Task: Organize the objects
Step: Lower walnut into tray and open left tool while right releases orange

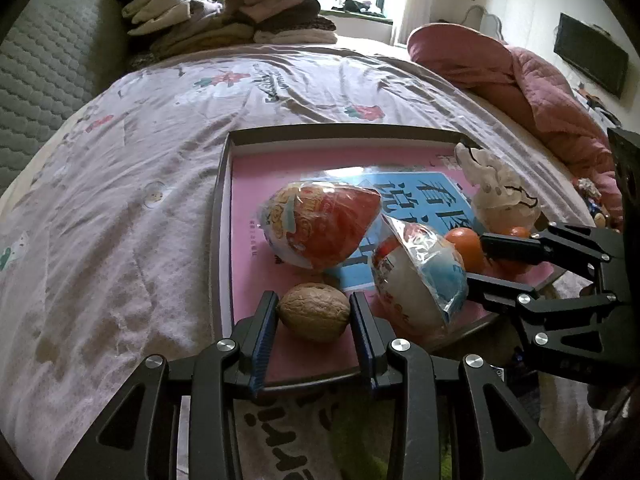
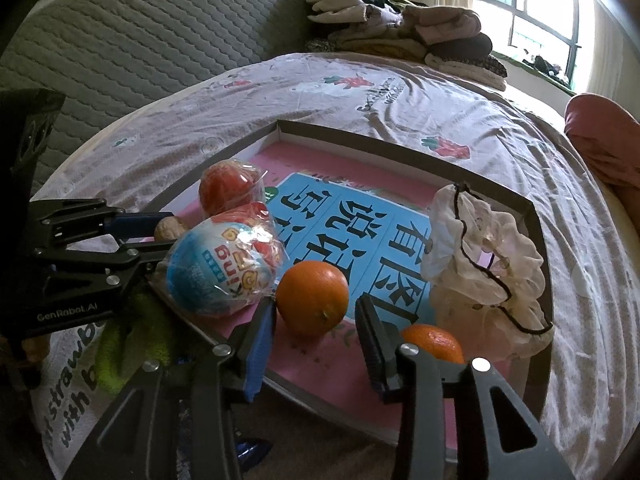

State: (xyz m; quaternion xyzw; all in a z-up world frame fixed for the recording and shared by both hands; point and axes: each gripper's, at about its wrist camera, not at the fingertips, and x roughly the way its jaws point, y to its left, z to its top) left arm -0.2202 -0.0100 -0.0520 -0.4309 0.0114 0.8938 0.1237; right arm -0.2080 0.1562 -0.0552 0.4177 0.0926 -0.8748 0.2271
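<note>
Blue foil scrap [image 2: 250,454], right view only

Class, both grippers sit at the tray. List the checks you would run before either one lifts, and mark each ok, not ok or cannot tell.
1. Walnut between left gripper jaws: ok.
2. Left pads pressing walnut: cannot tell.
3. Orange centred in right gripper: ok.
4. Right jaws closed on orange: not ok, gaps both sides.
5. Wrapped toy egg clear of right gripper: not ok, wrapper touches.
6. Tray flat on bed: ok.
</note>
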